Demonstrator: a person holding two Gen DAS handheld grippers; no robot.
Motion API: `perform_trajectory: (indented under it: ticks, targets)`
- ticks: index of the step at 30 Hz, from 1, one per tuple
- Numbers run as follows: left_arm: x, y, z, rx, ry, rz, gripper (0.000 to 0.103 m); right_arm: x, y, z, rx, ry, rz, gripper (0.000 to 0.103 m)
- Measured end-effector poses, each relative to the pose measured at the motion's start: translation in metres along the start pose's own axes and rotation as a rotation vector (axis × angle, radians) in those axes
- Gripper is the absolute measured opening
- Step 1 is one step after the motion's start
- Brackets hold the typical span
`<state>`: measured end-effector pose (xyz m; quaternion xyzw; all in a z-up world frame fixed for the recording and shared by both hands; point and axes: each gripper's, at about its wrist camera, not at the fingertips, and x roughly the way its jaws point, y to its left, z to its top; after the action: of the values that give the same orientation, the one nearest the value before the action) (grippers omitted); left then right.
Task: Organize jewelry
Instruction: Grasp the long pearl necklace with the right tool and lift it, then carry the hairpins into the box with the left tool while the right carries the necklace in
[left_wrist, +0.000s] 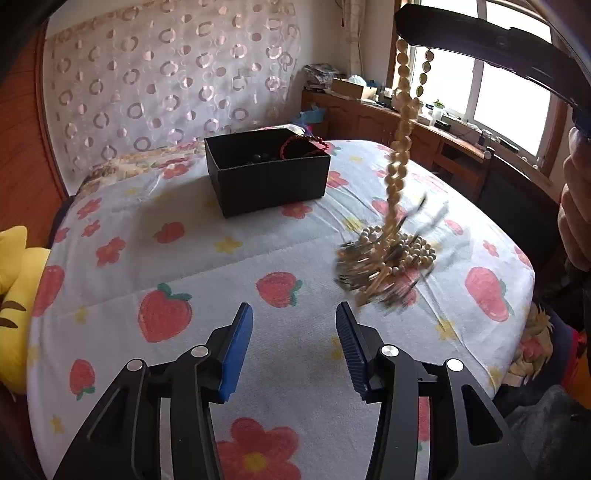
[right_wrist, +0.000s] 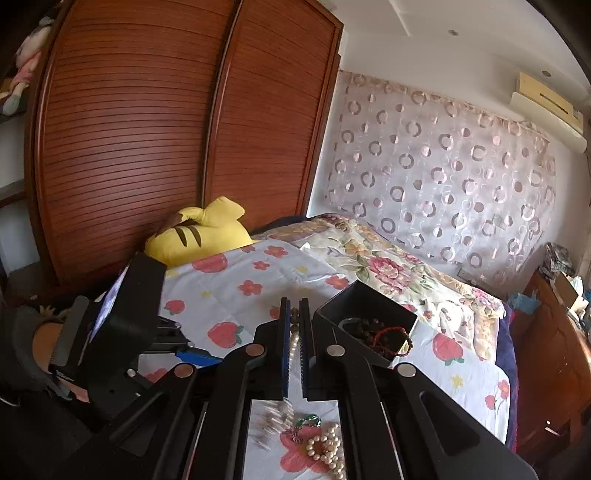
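Blue-padded and standing apart with nothing between them, the jaws of the left gripper (left_wrist: 294, 350) sit at the bottom centre of the left wrist view, over the strawberry-print bedspread (left_wrist: 207, 258). Left of middle, toward the upper half of that view, stands the black box (left_wrist: 269, 181), open-topped, with dark beads (left_wrist: 260, 158) inside and a red beaded bracelet (left_wrist: 304, 142) hanging over its far right rim. In the right wrist view the same box sits right of centre, with the dark beads and the red bracelet in its near corner; nothing else in it can be made out.

Further right, a cream bead necklace (left_wrist: 400, 122) hangs in a long strand from the right gripper (left_wrist: 402, 38) in the upper right corner, whose jaws are clamped on the strand. Its lower end is blurred and reaches into the jewelry pile (left_wrist: 388, 258) on the bed at centre right, where pearls and thin metal pieces lie mixed together.

The likely trouble is a snag: the strand looks caught up with the pile, so a further lift could drag pearls or metal bits along and scatter them over the bedspread or off the right edge of the bed. The swinging tail could also miss the box or catch on its rim, or hook the red bracelet and pull it off. A pinch on so few beads may slip, dropping the whole strand back onto the pile. The open left jaws are near enough to steady the tail.
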<state>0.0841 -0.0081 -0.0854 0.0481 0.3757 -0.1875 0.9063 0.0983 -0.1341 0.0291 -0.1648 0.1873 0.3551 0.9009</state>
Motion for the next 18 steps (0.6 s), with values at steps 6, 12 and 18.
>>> perform_trajectory:
  ticks: [6, 12, 18]
  targets:
    - [-0.001, 0.005, -0.002, -0.018, 0.000, 0.001, 0.047, 0.042, -0.010, -0.028, -0.004, 0.174, -0.043, 0.005]
    - [0.002, -0.004, -0.003, 0.005, 0.015, -0.015, 0.049, 0.054, -0.030, -0.054, 0.018, 0.261, -0.116, 0.005]
    - [0.019, -0.007, -0.004, 0.030, 0.069, 0.025, 0.049, 0.052, -0.036, -0.082, 0.040, 0.290, -0.121, 0.005]
